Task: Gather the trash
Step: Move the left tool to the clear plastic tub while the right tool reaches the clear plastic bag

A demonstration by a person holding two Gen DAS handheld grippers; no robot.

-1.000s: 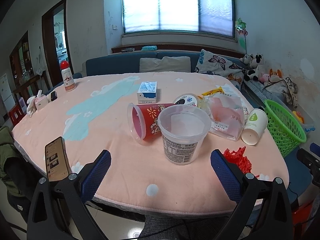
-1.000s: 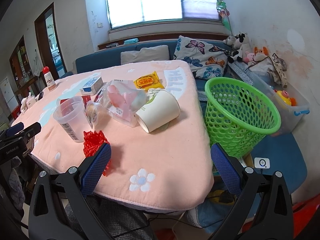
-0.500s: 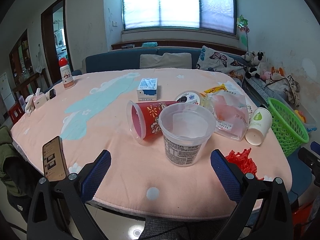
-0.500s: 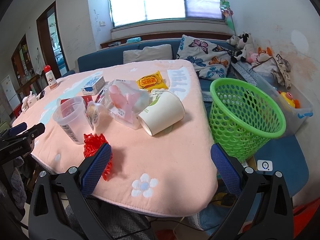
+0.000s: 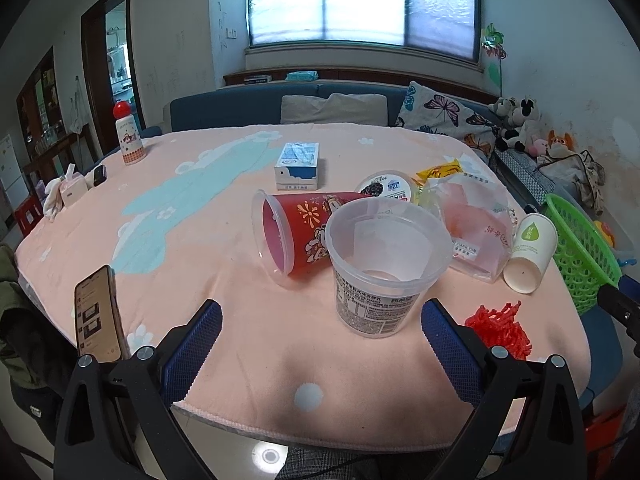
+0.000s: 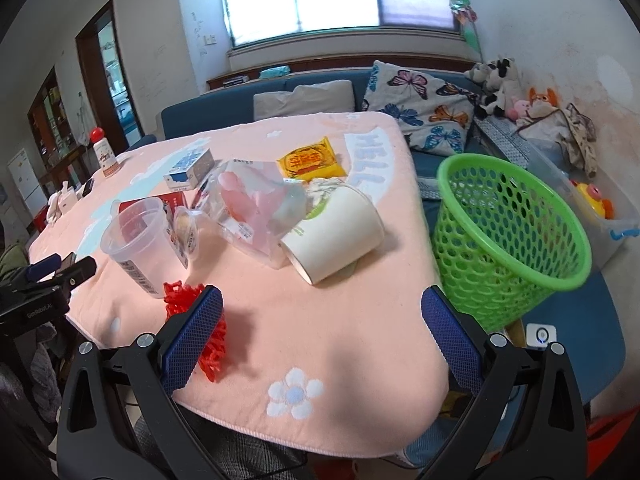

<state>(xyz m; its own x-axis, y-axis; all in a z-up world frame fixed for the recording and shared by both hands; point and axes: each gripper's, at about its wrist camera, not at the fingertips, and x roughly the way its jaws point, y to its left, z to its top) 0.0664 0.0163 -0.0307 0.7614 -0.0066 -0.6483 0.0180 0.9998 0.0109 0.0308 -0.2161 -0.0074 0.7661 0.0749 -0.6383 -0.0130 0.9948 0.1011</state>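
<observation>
Gripper (image 6: 322, 332) near "HELLO" tablecloth (image 6: 372, 160)

A black smartphone (image 5: 98, 316) lies at the pink tablecloth's (image 5: 224, 240) near edge. A red-capped white bottle (image 5: 127, 134) stands far back, with plush toys (image 6: 506, 90) beside a butterfly-print cushion (image 6: 420, 110).

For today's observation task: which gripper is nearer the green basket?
Right. The right gripper hangs at the table's near edge with the green basket just ahead to its right; the left gripper faces the clear tub, the basket far to its right.
</observation>
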